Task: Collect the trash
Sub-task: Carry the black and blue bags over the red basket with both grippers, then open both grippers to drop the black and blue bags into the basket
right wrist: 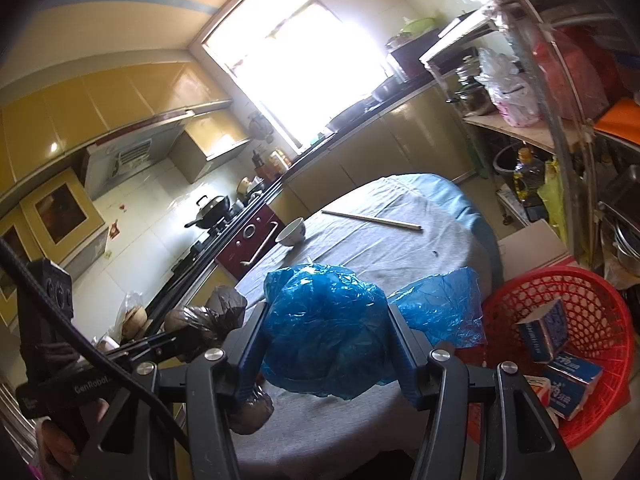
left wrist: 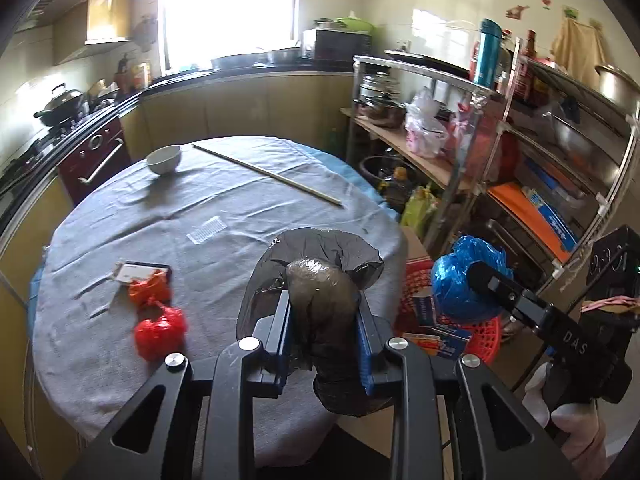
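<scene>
My left gripper is shut on a dark plastic bag with a brownish lump inside, held over the near edge of the round table. My right gripper is shut on a crumpled blue plastic bag, which also shows in the left wrist view as the blue bag over the red basket. The red basket stands on the floor to the right of the table and holds several small boxes. A red plastic bag and an orange wrapper lie on the grey cloth at the left.
A white bowl and a long stick rest at the table's far side. A small white tag lies mid-table. A metal shelf rack full of pots and bags stands at the right. Counters and a stove line the walls.
</scene>
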`<state>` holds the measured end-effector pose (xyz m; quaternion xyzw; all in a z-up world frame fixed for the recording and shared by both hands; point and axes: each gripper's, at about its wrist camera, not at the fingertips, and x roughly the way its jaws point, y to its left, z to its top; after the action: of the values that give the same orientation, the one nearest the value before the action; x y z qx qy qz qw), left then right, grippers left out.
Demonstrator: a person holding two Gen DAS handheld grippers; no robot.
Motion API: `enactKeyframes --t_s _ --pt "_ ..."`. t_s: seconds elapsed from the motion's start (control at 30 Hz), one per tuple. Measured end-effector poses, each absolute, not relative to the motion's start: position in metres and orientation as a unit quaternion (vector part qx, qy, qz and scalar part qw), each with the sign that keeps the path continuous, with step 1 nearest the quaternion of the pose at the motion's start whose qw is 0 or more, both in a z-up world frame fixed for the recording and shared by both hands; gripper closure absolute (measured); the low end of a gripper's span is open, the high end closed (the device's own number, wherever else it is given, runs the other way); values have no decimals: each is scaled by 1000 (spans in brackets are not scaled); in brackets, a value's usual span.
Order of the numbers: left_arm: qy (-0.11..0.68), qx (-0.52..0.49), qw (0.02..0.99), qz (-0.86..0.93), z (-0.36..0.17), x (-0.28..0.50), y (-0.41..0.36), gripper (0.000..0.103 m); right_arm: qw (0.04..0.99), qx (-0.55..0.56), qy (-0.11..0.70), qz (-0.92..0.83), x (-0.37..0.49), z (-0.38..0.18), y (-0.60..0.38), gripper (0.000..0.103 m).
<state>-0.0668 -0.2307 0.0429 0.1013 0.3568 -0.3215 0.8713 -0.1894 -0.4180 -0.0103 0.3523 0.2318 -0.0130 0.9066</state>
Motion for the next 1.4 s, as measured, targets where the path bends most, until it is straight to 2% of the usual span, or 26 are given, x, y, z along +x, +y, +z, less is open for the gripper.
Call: enactKeyframes --t_s 0.67,1.07,1.17,1.2,1.23,1.4 --pt "331 149 829 -425 17 -80 -346 74 868 447 207 -65 -249 -43 -507 43" --pt "355 171 812 -432 -14 -80 -393 72 819 529 203 -85 -270 -87 -543 39" --pt "358 172 809 -433 -19 -81 -397 61 808 541 212 -93 -273 -96 -547 37" --pt "357 176 810 -432 -20 -82 -399 49 806 542 216 -98 -274 -97 -548 34" --pt "354 179 811 -430 -21 -83 -399 41 805 542 218 -102 -274 -98 -549 31" --pt "344 182 817 -426 -17 -82 -388 39 804 542 216 -115 -279 -97 -553 30"
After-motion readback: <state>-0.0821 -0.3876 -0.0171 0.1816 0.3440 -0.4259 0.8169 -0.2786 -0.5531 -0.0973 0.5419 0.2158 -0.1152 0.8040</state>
